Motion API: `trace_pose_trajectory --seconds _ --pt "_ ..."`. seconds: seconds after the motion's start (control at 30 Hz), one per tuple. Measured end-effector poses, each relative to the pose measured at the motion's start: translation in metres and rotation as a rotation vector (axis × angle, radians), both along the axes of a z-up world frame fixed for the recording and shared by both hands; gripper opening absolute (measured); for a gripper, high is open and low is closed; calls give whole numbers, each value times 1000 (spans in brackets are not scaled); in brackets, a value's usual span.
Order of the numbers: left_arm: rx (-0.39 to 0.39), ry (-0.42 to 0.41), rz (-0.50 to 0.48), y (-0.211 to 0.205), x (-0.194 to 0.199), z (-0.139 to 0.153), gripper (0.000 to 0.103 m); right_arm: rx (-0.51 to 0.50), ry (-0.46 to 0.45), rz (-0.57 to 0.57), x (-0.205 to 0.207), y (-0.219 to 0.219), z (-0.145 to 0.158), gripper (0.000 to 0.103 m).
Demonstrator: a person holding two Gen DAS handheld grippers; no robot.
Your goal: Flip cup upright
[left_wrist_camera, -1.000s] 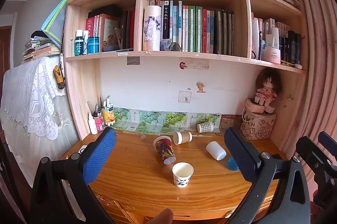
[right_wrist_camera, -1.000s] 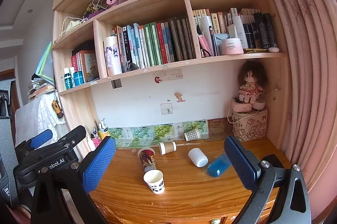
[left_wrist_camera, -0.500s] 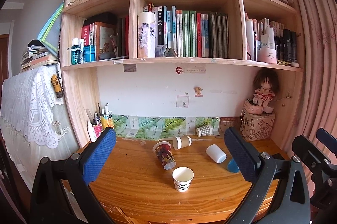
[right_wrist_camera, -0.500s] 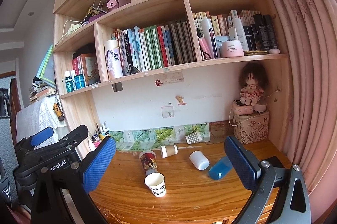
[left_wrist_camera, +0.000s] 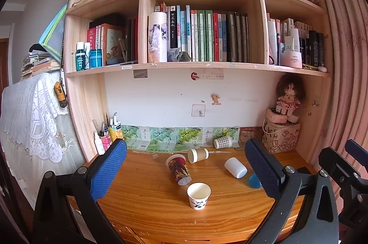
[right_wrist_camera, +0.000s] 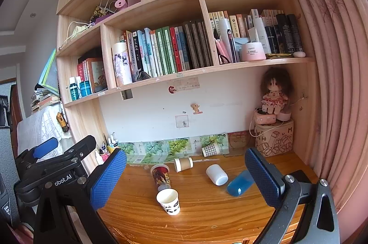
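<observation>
Several cups are on the wooden desk point(left_wrist_camera: 147, 202). A white panda cup point(left_wrist_camera: 198, 195) point(right_wrist_camera: 168, 197) stands upright near the front. A red patterned cup point(left_wrist_camera: 178, 170) point(right_wrist_camera: 161, 177), a brown cup point(left_wrist_camera: 197, 155) point(right_wrist_camera: 183, 164), a checked cup point(left_wrist_camera: 222, 141) point(right_wrist_camera: 211, 149), a white cup point(left_wrist_camera: 235, 167) point(right_wrist_camera: 216, 174) and a blue cup point(left_wrist_camera: 254, 180) point(right_wrist_camera: 239, 183) lie on their sides. My left gripper point(left_wrist_camera: 186, 171) and my right gripper point(right_wrist_camera: 186, 175) are both open and empty, held back from the desk's front edge.
A pen holder with bottles point(left_wrist_camera: 107, 138) stands at the desk's back left. A printed box with a doll on top point(left_wrist_camera: 280, 136) stands at the back right. Bookshelves hang above the desk. A pink curtain point(right_wrist_camera: 333, 106) hangs on the right.
Both grippers have drawn back and risen a little, so the desk and cups look smaller and lower. The cups have not moved.
</observation>
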State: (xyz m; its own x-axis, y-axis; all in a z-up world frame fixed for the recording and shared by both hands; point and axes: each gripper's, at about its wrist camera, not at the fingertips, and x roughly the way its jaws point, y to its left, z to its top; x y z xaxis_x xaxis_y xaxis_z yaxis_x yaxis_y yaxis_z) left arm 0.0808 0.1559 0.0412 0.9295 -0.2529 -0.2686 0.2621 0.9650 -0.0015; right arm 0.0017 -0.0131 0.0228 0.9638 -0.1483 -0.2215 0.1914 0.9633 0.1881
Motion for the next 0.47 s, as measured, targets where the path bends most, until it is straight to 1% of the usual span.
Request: trace_pose_trajectory --seconds 0.47 --pt "17 18 1 -4 10 -3 103 26 15 17 8 -7 -4 103"
